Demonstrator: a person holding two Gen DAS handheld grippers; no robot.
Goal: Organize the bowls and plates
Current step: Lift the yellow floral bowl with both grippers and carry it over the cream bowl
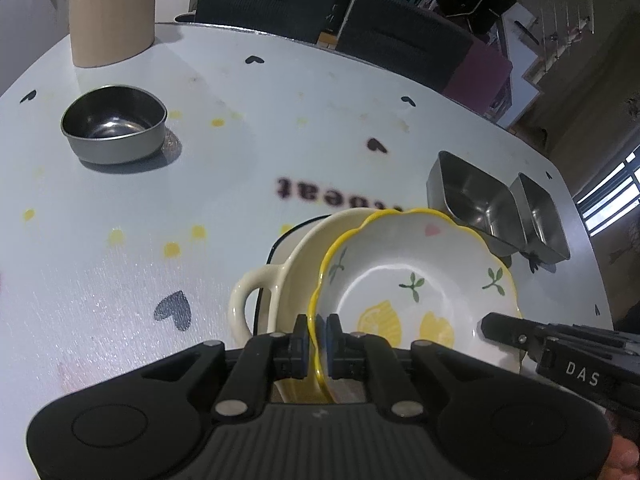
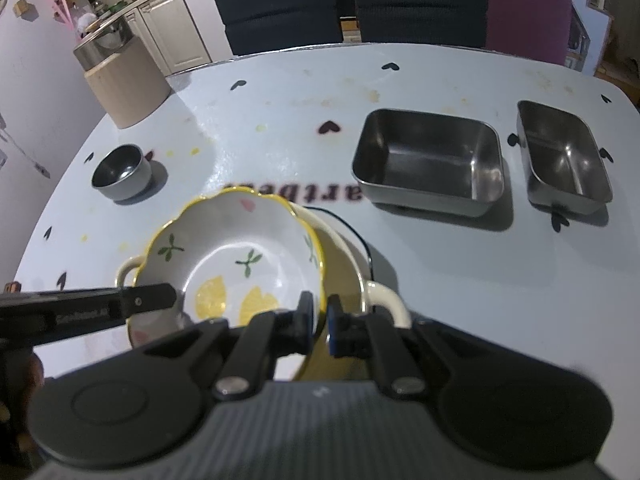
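Observation:
A scalloped lemon-print bowl (image 1: 404, 280) with a yellow rim sits tilted over a cream two-handled dish (image 1: 276, 280), which lies on a black-rimmed plate (image 1: 280, 246). My left gripper (image 1: 318, 330) is shut on the bowl's left rim. My right gripper (image 2: 320, 316) is shut on the bowl's right rim (image 2: 320, 276). The bowl (image 2: 236, 256) and the cream dish (image 2: 384, 300) also show in the right wrist view. Each gripper's finger shows from the side in the other's view.
A small round steel bowl (image 1: 114, 124) stands at the left. Two rectangular steel trays (image 2: 430, 160) (image 2: 564, 158) stand at the right. A beige ribbed canister (image 1: 112, 12) stands at the far left corner. Dark and maroon chairs line the white table's (image 1: 280, 120) far edge.

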